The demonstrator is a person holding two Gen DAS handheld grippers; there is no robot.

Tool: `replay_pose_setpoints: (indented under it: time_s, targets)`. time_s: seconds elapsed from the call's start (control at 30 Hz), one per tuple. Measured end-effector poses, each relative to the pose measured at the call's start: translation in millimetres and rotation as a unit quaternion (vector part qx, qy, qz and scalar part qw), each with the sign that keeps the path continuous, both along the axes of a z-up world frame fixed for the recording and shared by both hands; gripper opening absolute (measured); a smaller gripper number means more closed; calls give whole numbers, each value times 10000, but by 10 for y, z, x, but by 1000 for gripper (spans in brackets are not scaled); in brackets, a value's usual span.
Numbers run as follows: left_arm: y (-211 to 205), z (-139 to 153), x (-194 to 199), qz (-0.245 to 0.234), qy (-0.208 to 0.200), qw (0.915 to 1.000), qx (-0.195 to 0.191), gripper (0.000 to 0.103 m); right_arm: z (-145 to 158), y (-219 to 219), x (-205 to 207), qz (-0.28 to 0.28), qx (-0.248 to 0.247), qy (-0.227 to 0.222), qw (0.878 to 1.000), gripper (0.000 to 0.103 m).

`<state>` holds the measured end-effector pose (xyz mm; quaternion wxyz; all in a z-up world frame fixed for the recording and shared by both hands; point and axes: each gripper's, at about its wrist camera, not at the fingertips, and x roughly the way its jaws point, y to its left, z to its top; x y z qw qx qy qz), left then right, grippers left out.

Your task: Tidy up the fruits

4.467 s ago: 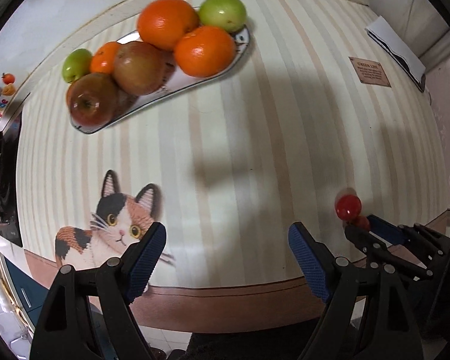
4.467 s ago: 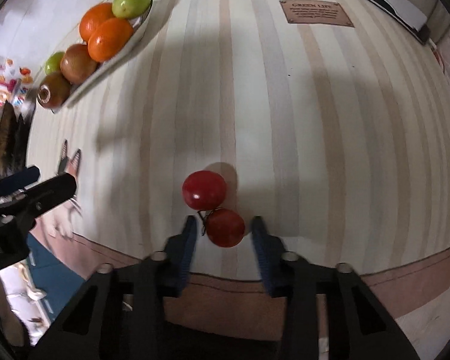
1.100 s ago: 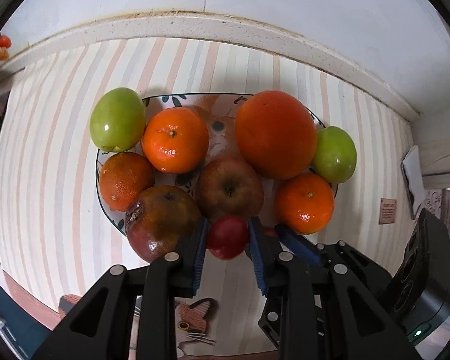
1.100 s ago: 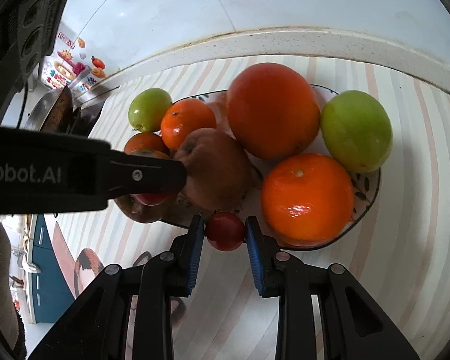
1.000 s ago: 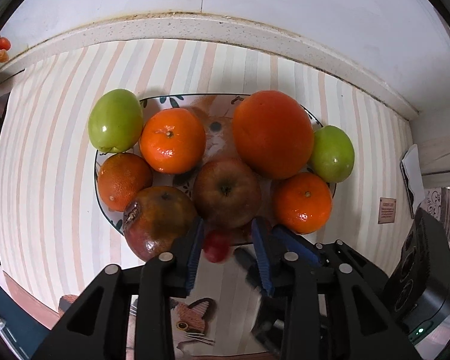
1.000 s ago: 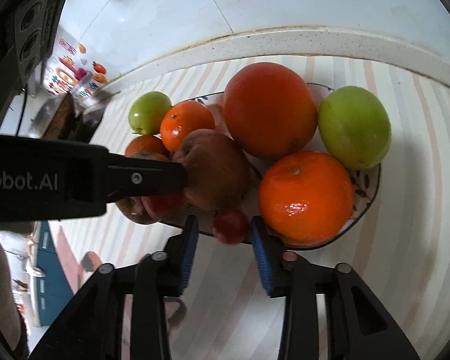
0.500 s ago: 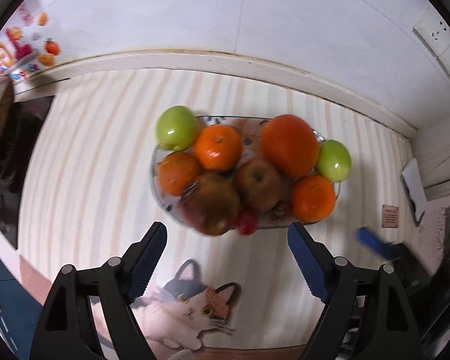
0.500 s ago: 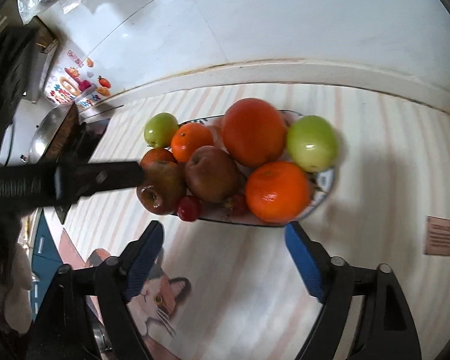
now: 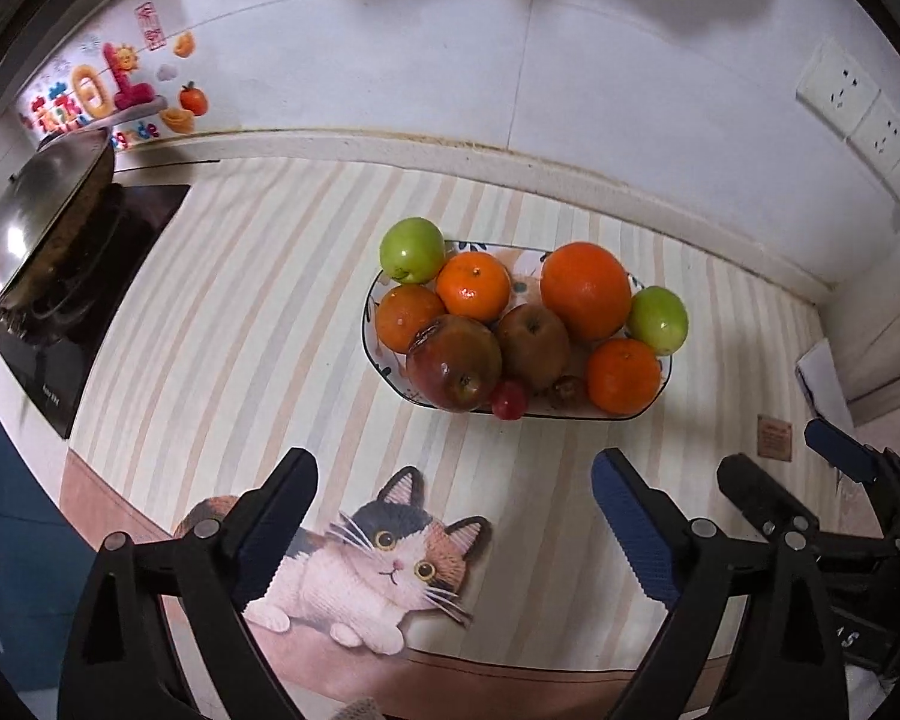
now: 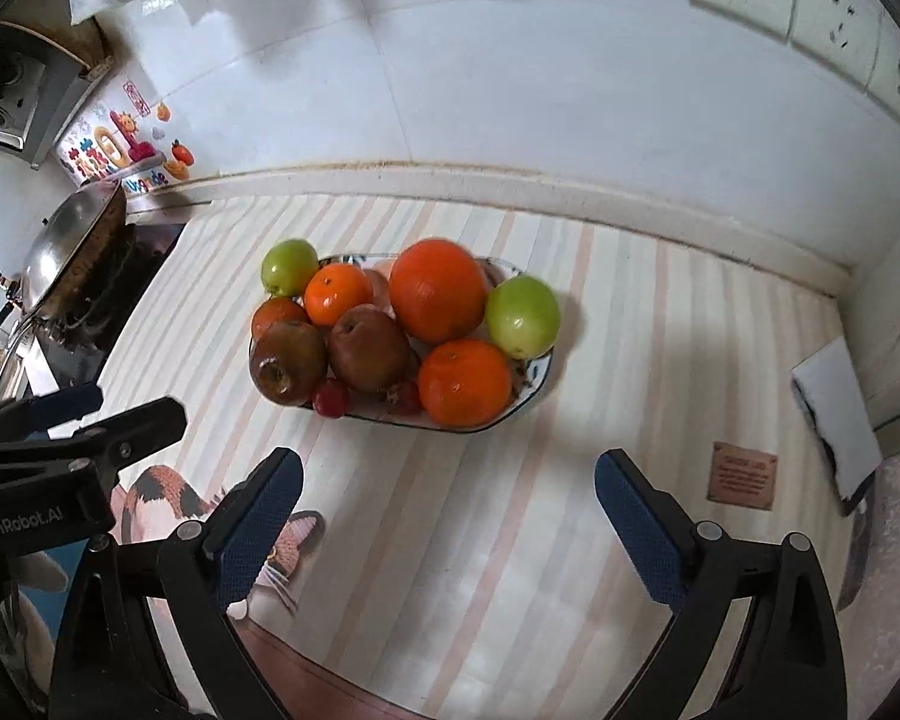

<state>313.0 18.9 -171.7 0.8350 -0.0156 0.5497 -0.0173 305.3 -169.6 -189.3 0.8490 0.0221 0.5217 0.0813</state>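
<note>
A patterned plate [image 9: 576, 415] [image 10: 543, 375] on the striped counter holds oranges, two green fruits, brown apples and small red fruits. One small red fruit [image 9: 509, 400] [image 10: 331, 399] lies at the plate's near rim, another [image 9: 568, 389] [image 10: 406, 397] beside it. My left gripper [image 9: 453, 519] is open and empty, well back from the plate. My right gripper [image 10: 447, 510] is open and empty, also back from the plate. The right gripper also shows at the right of the left wrist view [image 9: 804, 480].
A wok [image 9: 36, 222] sits on a black hob at the left. A cat picture [image 9: 384, 564] is on the mat near the front edge. A white pad [image 10: 837, 420] and a small brown label [image 10: 741, 474] lie at the right. The wall runs behind.
Both grippers let go of the small red fruits at the plate's rim, opened wide and pulled back and up from the plate.
</note>
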Motion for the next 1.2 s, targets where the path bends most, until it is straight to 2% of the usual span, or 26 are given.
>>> replay_pose_setpoints:
  time_s: [0.3,0.6,0.83,1.03,1.2]
  targets:
    - [17,465,-394,237,-642,9975,152,94,533,-69,-271,118,55,-390,9992,100]
    - [43,957,-1054,203,-1182,9926,173,94,1290,-155,-1009,-84,45,-1002,9949,100]
    - [150,1241,-1571,103,-1440,9895,77,94,1714,-135,-1684,-211,70,-1288,9914,101]
    - [206,1438,-1992,43,-1617,9868,49,94,1882,-57,-2157,-286,79,-1422,9894,101]
    - [212,1508,-2189,90,-1683,9857,54,94,1946,-62,-2404,-302,173,-1422,9892,101]
